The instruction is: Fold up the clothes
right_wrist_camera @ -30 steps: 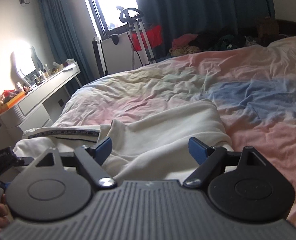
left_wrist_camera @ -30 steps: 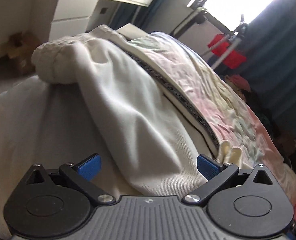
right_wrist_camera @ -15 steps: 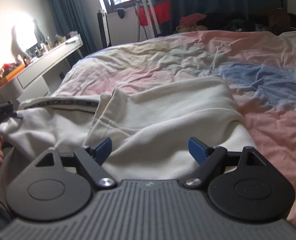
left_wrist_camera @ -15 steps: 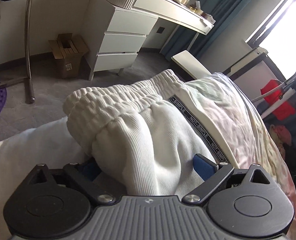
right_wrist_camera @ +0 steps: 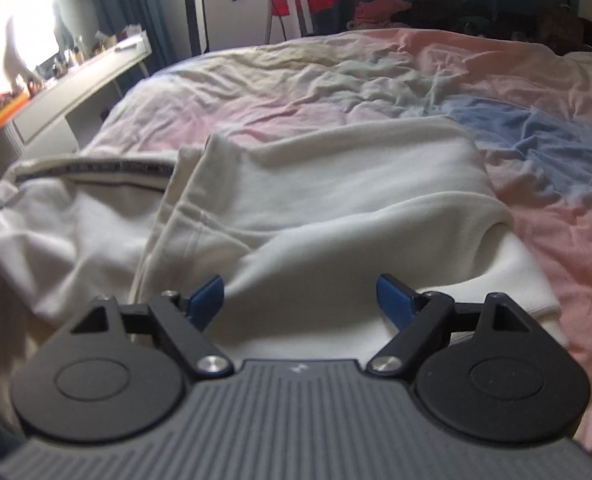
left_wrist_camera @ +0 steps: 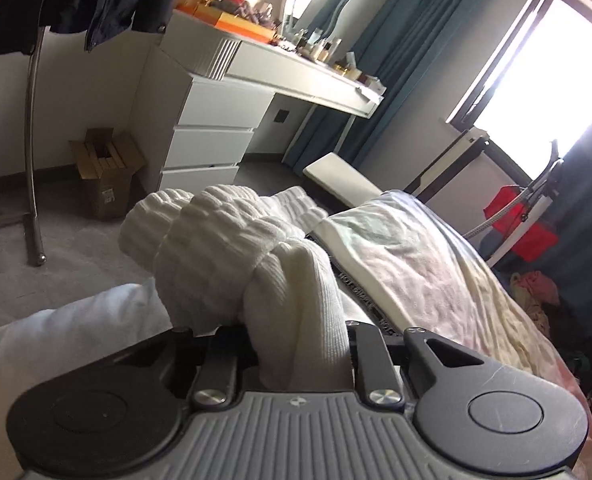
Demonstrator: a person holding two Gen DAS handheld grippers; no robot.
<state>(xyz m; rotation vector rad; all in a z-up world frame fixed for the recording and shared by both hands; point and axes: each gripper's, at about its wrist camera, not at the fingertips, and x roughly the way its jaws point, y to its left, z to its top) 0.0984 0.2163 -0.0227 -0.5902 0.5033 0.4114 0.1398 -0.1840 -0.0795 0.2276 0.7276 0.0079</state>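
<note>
The step in hand is the grasp of the garment's ends before the fold. The white garment (right_wrist_camera: 327, 208) lies spread on the bed (right_wrist_camera: 375, 76), near the edge closest to the cameras. The left gripper (left_wrist_camera: 296, 344) has just been closing, and its fingers are now clamped on a bunch of ribbed cloth next to the elastic cuff (left_wrist_camera: 224, 232), which rises toward 11 o'clock in the left wrist view. The right gripper (right_wrist_camera: 299, 300) hovers over the garment's near hem with its blue fingers (right_wrist_camera: 393, 298) wide apart; cloth lies between them, ungripped. Judgement: the next move calls for the right fingers to close on the hem. Both hands should then lift and carry the held edge over together. An uneven lift would likely skew the fold.
</note>
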